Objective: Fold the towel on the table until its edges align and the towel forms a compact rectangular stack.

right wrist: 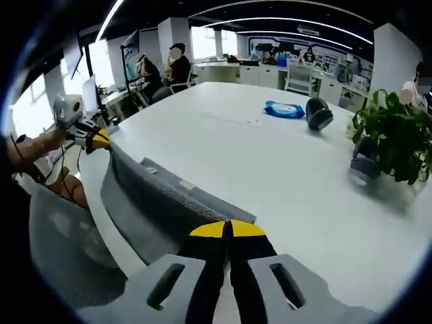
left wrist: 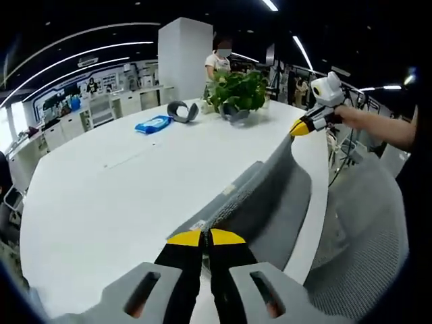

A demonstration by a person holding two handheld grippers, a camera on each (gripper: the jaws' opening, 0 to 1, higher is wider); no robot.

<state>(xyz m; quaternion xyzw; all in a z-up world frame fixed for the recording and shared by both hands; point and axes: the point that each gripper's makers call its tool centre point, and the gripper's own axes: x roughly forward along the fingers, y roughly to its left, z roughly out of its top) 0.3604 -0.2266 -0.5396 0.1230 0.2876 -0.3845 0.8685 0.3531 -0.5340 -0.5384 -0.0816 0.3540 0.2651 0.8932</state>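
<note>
Over the white table (left wrist: 121,196) edge, left tool (left wrist: 206,237) and right tool (right wrist: 227,229) clamped on grey towel (left wrist: 270,196) corners, stretched taut.

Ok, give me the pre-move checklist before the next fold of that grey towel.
1. Left gripper shut on the towel end: ok.
2. Right gripper shut on the other end: ok.
3. Towel stretched between both grippers along the table edge: ok.
4. Towel edges aligned: not ok; part hangs over the table edge.
5. Fold path free of the blue packet and plant: ok.
6. Compact stack: not ok.
</note>
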